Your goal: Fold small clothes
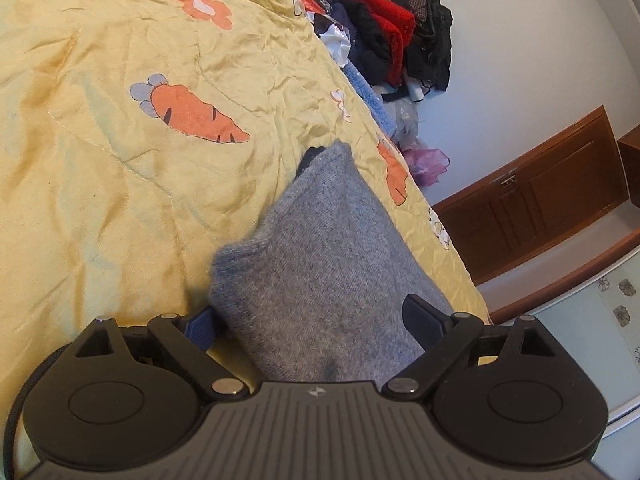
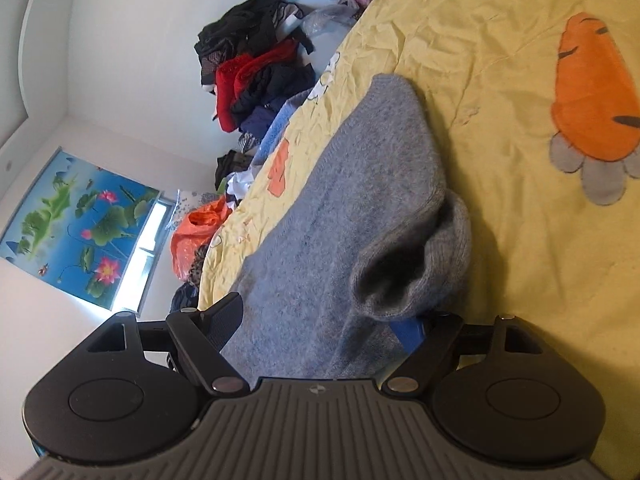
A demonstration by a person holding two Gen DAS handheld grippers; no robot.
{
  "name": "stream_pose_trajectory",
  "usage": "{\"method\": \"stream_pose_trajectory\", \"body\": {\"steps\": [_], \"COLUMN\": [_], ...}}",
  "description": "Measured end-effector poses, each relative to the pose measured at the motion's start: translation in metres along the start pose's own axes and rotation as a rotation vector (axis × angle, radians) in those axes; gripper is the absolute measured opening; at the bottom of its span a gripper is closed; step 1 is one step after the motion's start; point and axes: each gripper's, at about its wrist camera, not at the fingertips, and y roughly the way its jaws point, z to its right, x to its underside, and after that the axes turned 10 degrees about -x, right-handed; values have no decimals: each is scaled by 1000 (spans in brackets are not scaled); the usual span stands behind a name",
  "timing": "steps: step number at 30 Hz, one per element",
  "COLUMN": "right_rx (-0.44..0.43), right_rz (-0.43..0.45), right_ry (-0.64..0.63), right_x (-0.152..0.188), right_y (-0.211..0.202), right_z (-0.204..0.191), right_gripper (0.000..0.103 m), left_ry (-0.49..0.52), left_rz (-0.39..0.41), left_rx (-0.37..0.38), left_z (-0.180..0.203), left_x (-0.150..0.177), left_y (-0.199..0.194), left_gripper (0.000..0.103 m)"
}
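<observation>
Grey knit garment [image 1: 320,264] — long axis running straight ahead from left gripper [image 1: 312,320] and right gripper [image 2: 320,320]; both jaws spread, fabric between, unpinched.

- A grey knitted garment [image 1: 320,248] of fuzzy wool lies on the bed's yellow quilt [image 1: 100,184], near the quilt's edge.
- It is partly folded into a long, narrow shape, running along that edge.
- A ribbed cuff or neck opening [image 2: 416,256] curls up from the fabric, gaping and dark inside.
</observation>
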Motion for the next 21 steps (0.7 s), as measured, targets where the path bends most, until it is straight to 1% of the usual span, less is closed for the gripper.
{"method": "stream_pose_trajectory", "body": {"steps": [2, 5, 8, 10, 12, 13, 15, 16, 19, 21], "right_rx": [32, 130, 252, 323, 356, 367, 365, 346, 249, 214], "right_rz": [-16, 30, 84, 76, 46, 33, 20, 20, 10, 21], "right_ry": [-27, -125, -156, -135, -142, -169, -200, -194, -135, -133], "right_x": [3, 5, 3, 2, 5, 6, 9, 9, 8, 9], "right_y": [-13, -42, -61, -63, -55, -49, -36, -29, -6, 8], "right_z": [-2, -9, -12, -11, -12, -14, -18, -18, -18, -17], "right_gripper": [81, 81, 90, 91, 92, 96, 102, 102, 102, 102], "left_ry": [-2, -18, -23, -35, -32, -32, -24, -19, -14, 5], "left_rz": [-8, -17, -19, -24, -31, -37, -36, -33, -20, 12], "left_rx": [2, 32, 37, 41, 41, 44, 40, 38, 41, 38], "left_z": [-7, -15, -11, -5, 2, 4, 7, 7, 6, 7], "left_x": [-2, -1, 1, 4, 6, 7, 8, 9, 10, 13], "left_y": [-4, -8, -5, 0, 3, 5, 7, 7, 6, 5], "left_gripper": [94, 94, 94, 94, 94, 94, 94, 94, 94, 94]}}
